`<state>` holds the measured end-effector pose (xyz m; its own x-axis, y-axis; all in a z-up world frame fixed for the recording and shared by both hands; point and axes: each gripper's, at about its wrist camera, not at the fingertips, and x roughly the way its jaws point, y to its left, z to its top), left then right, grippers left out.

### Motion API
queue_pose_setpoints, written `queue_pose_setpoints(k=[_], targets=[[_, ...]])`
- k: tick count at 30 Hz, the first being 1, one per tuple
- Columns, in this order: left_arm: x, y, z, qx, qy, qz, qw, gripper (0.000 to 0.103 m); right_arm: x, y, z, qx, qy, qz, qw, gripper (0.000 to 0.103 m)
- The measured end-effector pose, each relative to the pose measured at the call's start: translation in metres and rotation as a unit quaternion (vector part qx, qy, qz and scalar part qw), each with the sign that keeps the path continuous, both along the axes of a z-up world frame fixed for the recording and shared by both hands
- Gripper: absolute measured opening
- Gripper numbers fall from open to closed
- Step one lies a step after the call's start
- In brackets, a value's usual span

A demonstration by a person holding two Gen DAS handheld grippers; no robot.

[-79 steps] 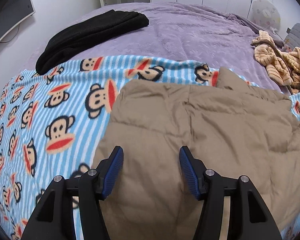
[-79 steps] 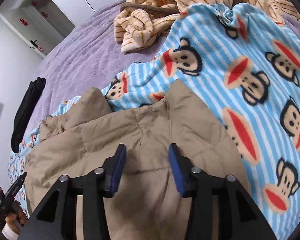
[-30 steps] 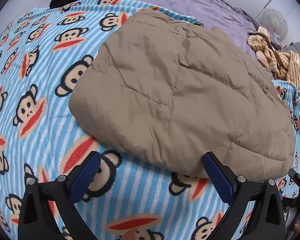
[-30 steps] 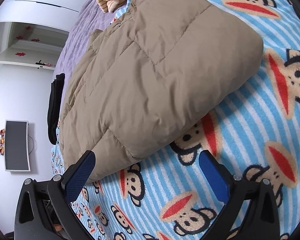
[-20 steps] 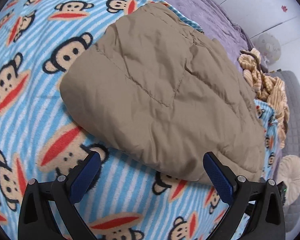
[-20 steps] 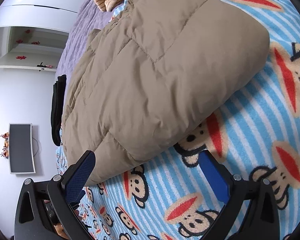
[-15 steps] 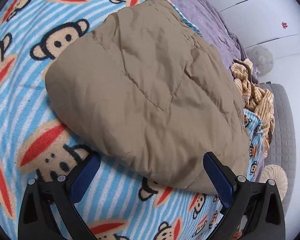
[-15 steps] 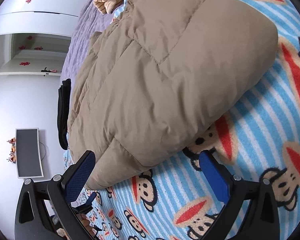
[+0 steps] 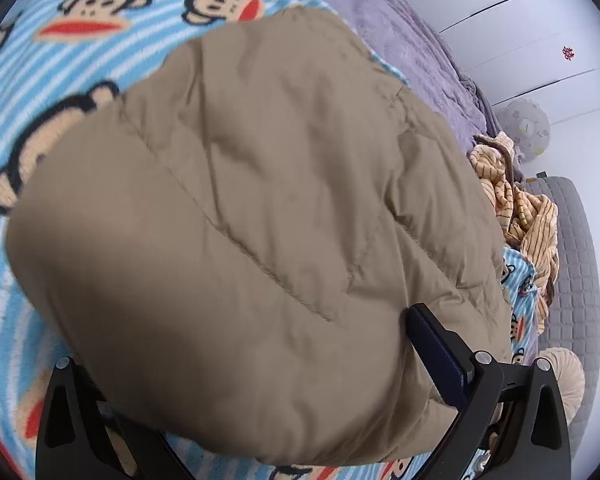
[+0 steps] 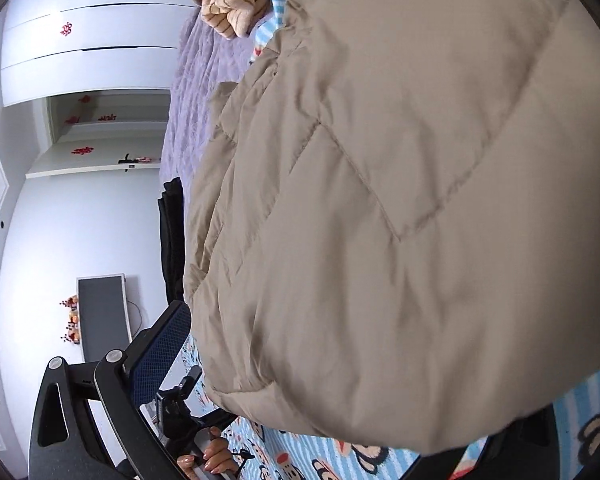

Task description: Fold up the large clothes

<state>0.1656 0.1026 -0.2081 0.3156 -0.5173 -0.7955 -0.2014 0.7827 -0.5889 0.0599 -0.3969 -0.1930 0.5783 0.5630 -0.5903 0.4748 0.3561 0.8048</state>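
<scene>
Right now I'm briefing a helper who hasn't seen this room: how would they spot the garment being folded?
Start at the bed with the lilac quilted cover; across it lies a blue-striped fleece blanket printed with monkey faces. On that blanket lies the puffy tan quilted jacket, a plain padded mound with stitched seams, unlike the cream striped garment beyond it or the black garment at the far side.

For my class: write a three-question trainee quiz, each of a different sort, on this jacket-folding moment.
1. True or false: the left gripper stands wide open around the tan jacket.
2. The jacket lies on: A) a bare wooden floor; B) the monkey-print blanket; C) a glass table.
3. Fill in: beyond the jacket lies a crumpled ____-patterned garment.

Key: 1 true; 2 B; 3 striped.
</scene>
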Motion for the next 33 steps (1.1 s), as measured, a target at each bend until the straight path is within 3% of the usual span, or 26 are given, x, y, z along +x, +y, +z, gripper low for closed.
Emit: queue_pose_setpoints(k=[3,4,6,8,10,11,12,13,15,17,24,28,33], targets=[[0.005,0.002,-0.004,-0.025,-0.003,0.025,0.9994,0.101,0.004,0.001,-0.026,0.019,0.019,0.007,1.0,0.103],[0.006,0.003,-0.003,-0.034,-0.007,0.033,0.9989,0.095,0.003,0.0,-0.034,0.031,0.021,0.003,0.999,0.103],[0.009,0.008,-0.001,-0.047,-0.009,0.046,0.9978,0.064,0.002,-0.002,-0.043,0.045,0.015,-0.008,0.999,0.103],[0.007,0.015,0.0,-0.079,-0.015,0.059,0.995,0.042,0.003,-0.002,-0.042,0.046,0.018,-0.013,0.999,0.103],[0.002,0.021,0.006,-0.105,-0.024,0.069,0.9918,0.029,0.004,-0.002,-0.04,0.045,0.02,-0.017,0.999,0.099],[-0.001,0.023,0.011,-0.11,-0.03,0.067,0.9912,0.023,0.001,-0.004,-0.038,0.045,0.021,-0.023,0.999,0.077],[-0.004,0.024,0.017,-0.109,-0.038,0.06,0.9915,0.021,-0.001,-0.005,-0.037,0.045,0.025,-0.028,0.998,0.058],[-0.007,0.024,0.025,-0.102,-0.048,0.049,0.9924,0.02,-0.003,-0.006,-0.035,0.051,0.025,-0.034,0.998,0.055],[-0.012,0.02,0.044,-0.077,-0.074,0.017,0.9941,0.02,-0.01,-0.005,-0.028,0.059,0.013,-0.04,0.997,0.038],[-0.017,0.019,0.061,-0.062,-0.096,-0.014,0.9933,0.02,-0.017,-0.005,-0.018,0.056,-0.001,-0.037,0.998,0.033],[-0.055,0.027,0.102,-0.033,-0.144,-0.109,0.9829,0.02,-0.054,0.009,0.009,0.036,-0.015,-0.028,0.999,0.03],[-0.1,0.04,0.102,-0.017,-0.135,-0.14,0.9808,0.02,-0.092,0.021,0.009,0.038,-0.001,-0.026,0.999,0.03],[-0.176,0.064,0.095,-0.013,-0.098,-0.136,0.9857,0.02,-0.144,0.032,0.006,0.042,0.027,0.005,0.999,0.03]])
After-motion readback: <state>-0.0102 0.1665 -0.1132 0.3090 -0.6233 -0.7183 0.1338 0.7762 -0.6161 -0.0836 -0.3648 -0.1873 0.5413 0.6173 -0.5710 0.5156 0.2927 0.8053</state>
